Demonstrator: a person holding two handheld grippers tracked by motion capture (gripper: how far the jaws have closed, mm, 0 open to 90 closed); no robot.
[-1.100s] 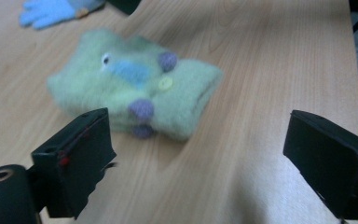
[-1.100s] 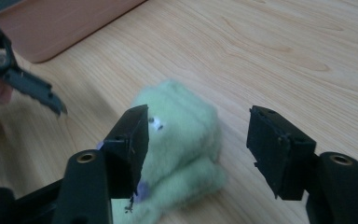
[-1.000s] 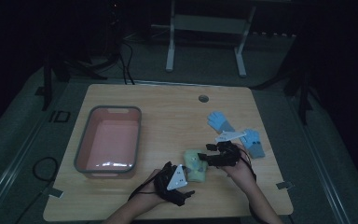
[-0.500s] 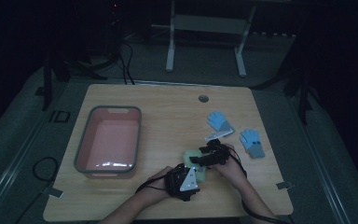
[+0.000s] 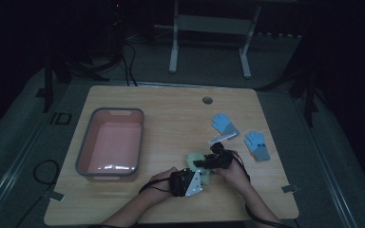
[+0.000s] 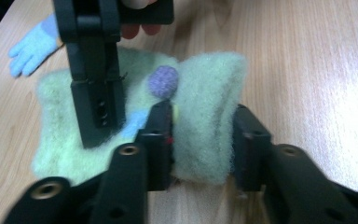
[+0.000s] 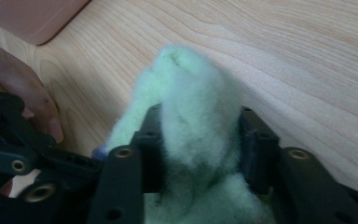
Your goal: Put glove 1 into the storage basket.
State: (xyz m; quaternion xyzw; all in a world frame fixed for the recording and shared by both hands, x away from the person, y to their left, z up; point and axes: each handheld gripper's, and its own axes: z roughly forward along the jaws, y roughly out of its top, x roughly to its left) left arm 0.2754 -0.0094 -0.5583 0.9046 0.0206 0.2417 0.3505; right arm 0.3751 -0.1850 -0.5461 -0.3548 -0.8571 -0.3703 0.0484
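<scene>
Both grippers, left [image 5: 196,176] and right [image 5: 200,163], have closed in and now pinch the green sock [image 5: 193,158] near the desk's [image 5: 171,114] front edge.

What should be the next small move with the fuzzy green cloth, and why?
Probably lift it slightly. Both claws, left and right, have just closed and pinch folds of the green cloth, which lies on the table beside the pink bin.
</scene>
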